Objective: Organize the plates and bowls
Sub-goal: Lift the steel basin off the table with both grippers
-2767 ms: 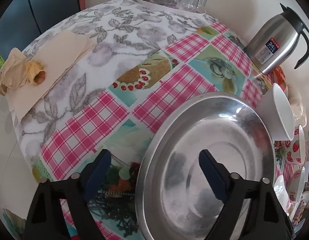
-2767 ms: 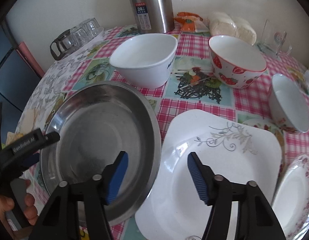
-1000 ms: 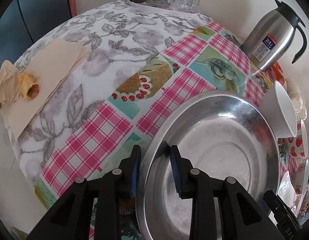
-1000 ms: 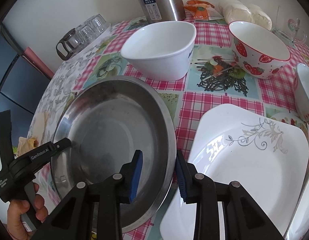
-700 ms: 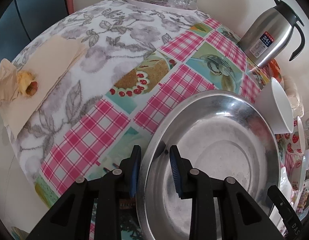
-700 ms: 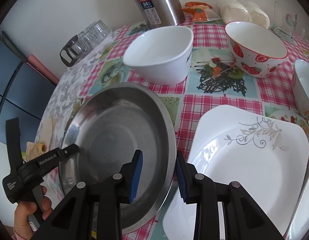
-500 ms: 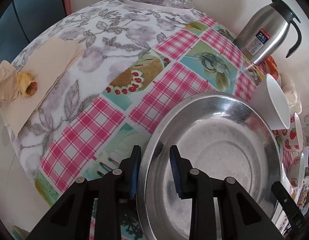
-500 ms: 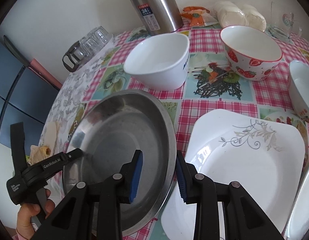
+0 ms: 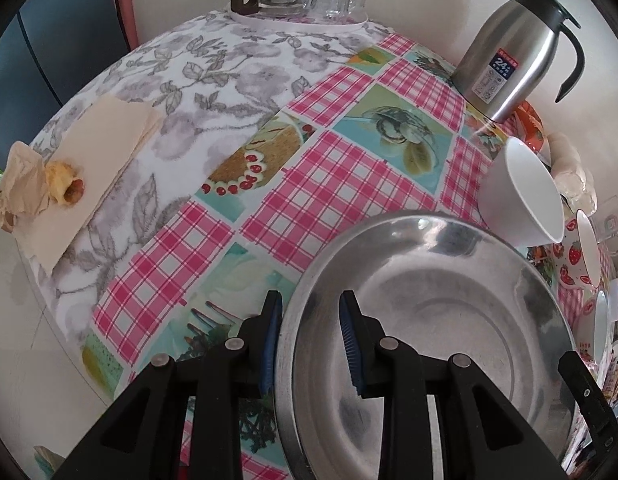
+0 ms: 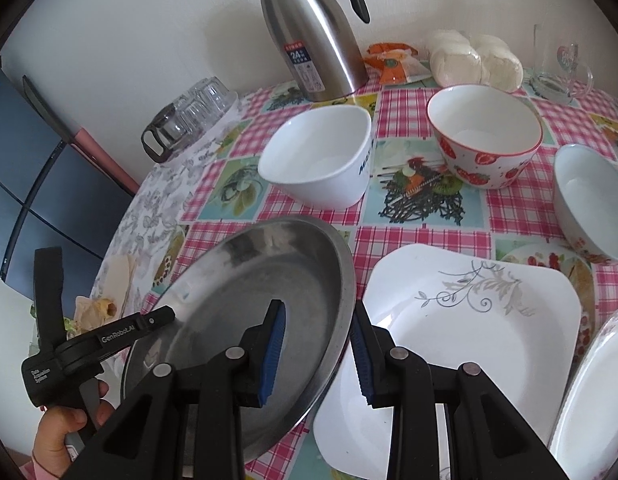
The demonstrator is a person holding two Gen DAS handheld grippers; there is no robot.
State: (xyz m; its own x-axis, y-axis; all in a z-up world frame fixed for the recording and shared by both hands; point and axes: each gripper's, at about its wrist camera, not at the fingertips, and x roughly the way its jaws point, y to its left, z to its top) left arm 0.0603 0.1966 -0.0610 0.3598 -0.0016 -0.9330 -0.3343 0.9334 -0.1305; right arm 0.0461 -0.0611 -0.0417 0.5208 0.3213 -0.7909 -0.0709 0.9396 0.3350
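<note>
A large steel plate (image 9: 437,336) is held off the table by both grippers. My left gripper (image 9: 309,340) is shut on its left rim. My right gripper (image 10: 319,344) is shut on its right rim (image 10: 341,300), and the plate (image 10: 245,304) tilts up there. The left gripper also shows in the right wrist view (image 10: 109,336). A square white plate (image 10: 461,328) lies to the right. Behind stand a white bowl (image 10: 321,160), a strawberry bowl (image 10: 485,140) and a small white bowl (image 10: 589,204).
A steel thermos (image 10: 309,36) stands at the back, with glass cups and a jug (image 10: 189,116) to its left. A flowered plate (image 10: 597,400) lies at the far right edge. Paper with a food scrap (image 9: 65,184) lies at the table's left edge.
Both grippers closed on the steel plate's opposite rims and have lifted it off the table; its right side now rises higher and both views have pulled back.
</note>
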